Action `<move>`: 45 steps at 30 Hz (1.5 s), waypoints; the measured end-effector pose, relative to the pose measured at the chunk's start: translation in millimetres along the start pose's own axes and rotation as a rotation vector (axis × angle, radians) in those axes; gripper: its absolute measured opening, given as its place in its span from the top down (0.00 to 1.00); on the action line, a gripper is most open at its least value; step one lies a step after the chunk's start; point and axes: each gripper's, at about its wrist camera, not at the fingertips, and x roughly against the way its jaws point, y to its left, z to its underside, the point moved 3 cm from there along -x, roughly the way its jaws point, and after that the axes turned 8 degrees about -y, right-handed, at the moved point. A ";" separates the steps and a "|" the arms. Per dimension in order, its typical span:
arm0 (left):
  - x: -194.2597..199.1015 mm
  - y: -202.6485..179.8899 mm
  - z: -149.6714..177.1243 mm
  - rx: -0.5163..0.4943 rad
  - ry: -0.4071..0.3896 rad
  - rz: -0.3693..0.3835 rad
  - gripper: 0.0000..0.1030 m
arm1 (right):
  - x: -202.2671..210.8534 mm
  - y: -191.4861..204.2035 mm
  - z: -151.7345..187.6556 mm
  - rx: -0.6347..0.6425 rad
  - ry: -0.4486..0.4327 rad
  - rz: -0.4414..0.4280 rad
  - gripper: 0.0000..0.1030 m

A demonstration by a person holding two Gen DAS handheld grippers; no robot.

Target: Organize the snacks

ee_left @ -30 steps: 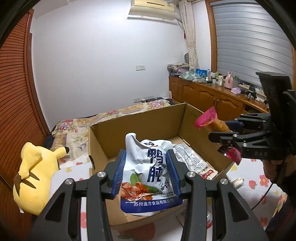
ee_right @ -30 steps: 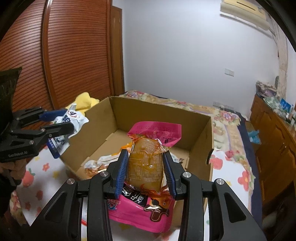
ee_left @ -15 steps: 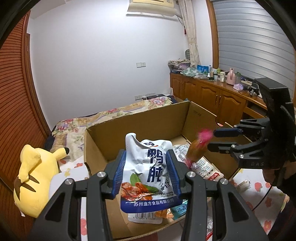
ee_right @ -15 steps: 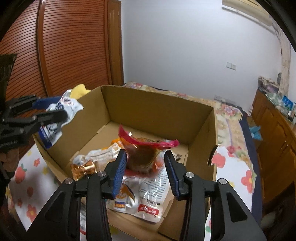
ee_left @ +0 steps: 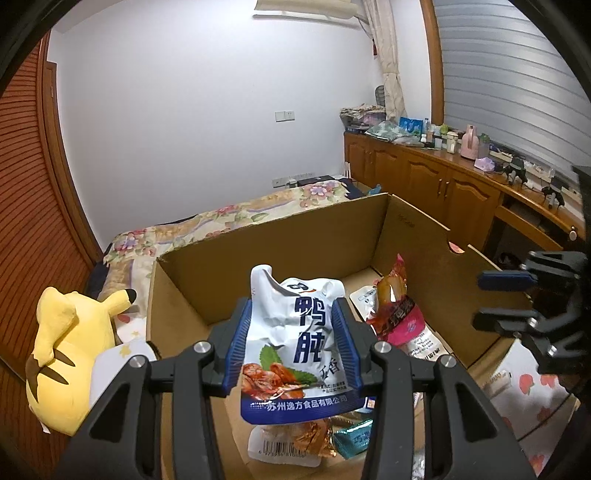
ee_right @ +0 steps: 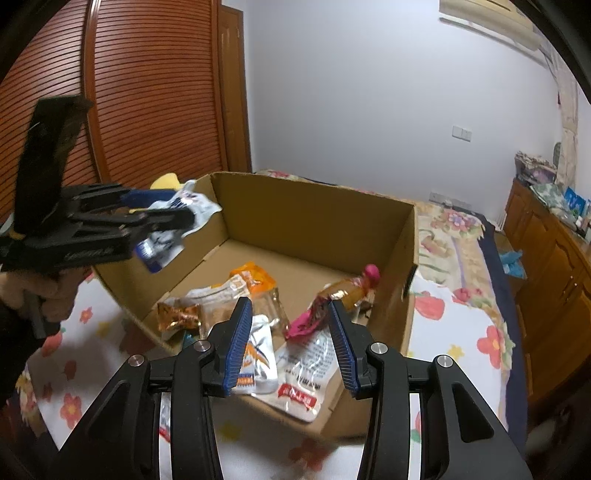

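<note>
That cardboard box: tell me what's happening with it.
A person is filling the cardboard box with snacks. The left gripper grips a white pouch above it. The right gripper is open, its jaws just opened, and the pink snack pack lies in the box among other packets.

A bedroom in a home — a bed (ee_left: 229, 221) with a floral quilt stands against a plain white wall, and a yellow plush toy (ee_left: 66, 354) sits beside it. An air conditioner (ee_left: 306, 7) hangs high on the wall near a curtain (ee_left: 388, 74) and a shuttered window (ee_left: 517, 81). A long run of wooden cabinets (ee_left: 443, 192) carries bottles and clutter — and a slatted wooden wardrobe door (ee_right: 147, 92) fills 1 side.
</note>
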 end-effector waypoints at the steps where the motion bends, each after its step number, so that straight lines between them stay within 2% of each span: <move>1: -2.2 -1.1 -0.3 0.000 0.005 0.000 0.58 | 1.0 -0.3 0.5 0.001 0.000 0.001 0.58; 13: -4.9 -3.4 2.8 0.038 0.029 -0.007 0.51 | 12.1 -2.1 5.0 -0.008 -0.014 0.004 0.53; 26: 62.9 -33.6 16.7 0.032 -0.024 0.047 0.45 | 65.8 -2.2 24.2 -0.056 -0.047 0.049 0.44; 34: 91.6 -56.3 45.7 0.028 -0.019 0.080 0.39 | 90.4 3.7 49.4 -0.063 -0.024 0.090 0.44; 45: 84.3 -72.5 95.3 0.042 0.073 0.079 0.38 | 93.6 12.4 79.5 -0.053 0.023 0.105 0.44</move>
